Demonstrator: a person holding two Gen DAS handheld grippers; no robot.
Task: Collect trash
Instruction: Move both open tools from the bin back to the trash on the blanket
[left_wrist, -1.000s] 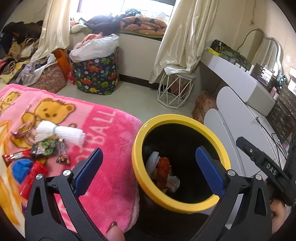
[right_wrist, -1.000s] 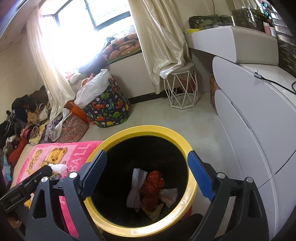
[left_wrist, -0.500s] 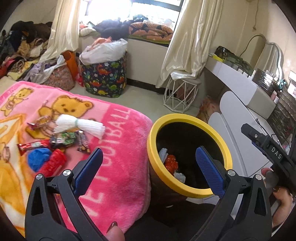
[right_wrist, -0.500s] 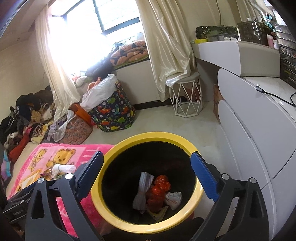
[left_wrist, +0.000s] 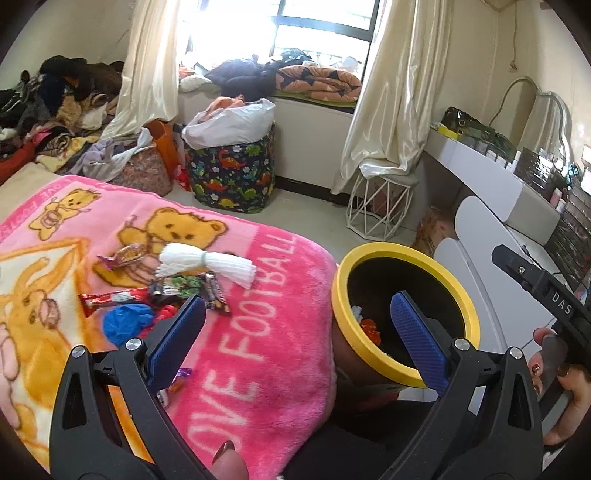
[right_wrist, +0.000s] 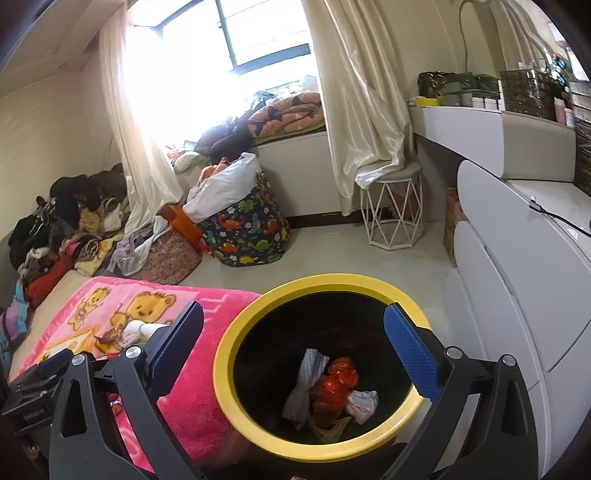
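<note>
1. Your left wrist view shows the litter spread on the pink fleece teddy-bear blanket (left_wrist: 258, 295): a crumpled blue wad (left_wrist: 127, 322), a red snack wrapper (left_wrist: 114, 296), a white bundle of tied strands (left_wrist: 207, 262) and a small dark wrapper (left_wrist: 214, 293).
2. Your right wrist view looks down into the yellow-rimmed black round bin (right_wrist: 236, 387), just beside the blanket, showing a white knotted bundle (right_wrist: 304, 384), a crumpled red wrapper (right_wrist: 336, 384) and a white paper scrap (right_wrist: 362, 404).
3. A purple wrapper (left_wrist: 181, 378) is partly hidden behind your left finger pad; its print is unreadable.
4. Your left gripper (left_wrist: 295, 343) is spread wide, holding nothing, above the blanket edge.
5. Your right gripper (right_wrist: 293, 350) is spread wide and empty over the bin.
</note>
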